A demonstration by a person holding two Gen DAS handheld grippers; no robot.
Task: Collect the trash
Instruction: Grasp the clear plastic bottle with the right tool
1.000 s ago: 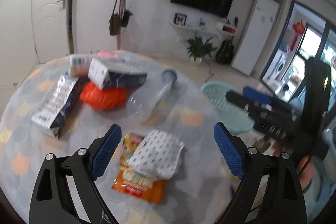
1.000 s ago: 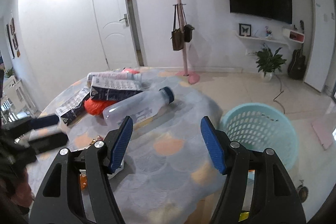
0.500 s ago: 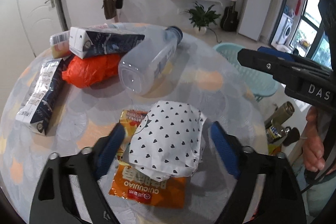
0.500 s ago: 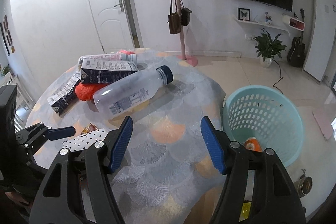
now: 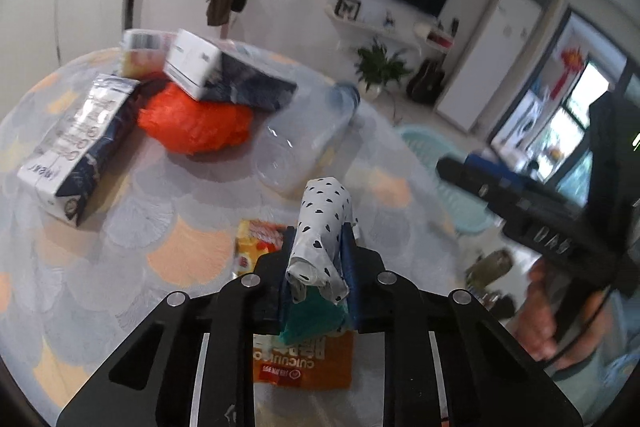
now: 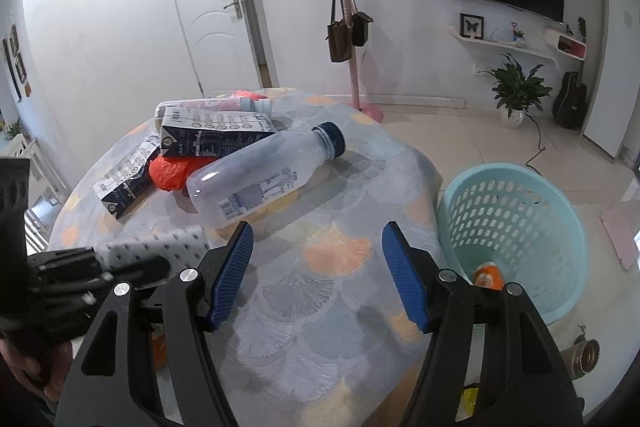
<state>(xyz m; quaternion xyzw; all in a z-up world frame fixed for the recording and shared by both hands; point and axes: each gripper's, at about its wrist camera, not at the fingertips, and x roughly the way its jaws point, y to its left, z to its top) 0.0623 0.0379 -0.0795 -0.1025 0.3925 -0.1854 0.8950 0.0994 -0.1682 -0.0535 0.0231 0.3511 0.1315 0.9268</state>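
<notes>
With one orange item already in the basket [image 6: 516,227] at 3 o'clock, the left tongs [image 5: 318,259] clamp a spotted wrapper [image 5: 324,211] above the worktop [image 6: 320,291], the right tongs [image 6: 316,267] gape empty, and cartons [image 6: 212,139], bottle [image 6: 264,179] and packet [image 5: 304,363] remain.

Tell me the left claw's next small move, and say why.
Probably lift and carry toward the teal basket. The left claw is shut on the heart-print packet, already pinched above the orange snack wrapper, and the basket stands on the floor beside the table, to the right.
</notes>
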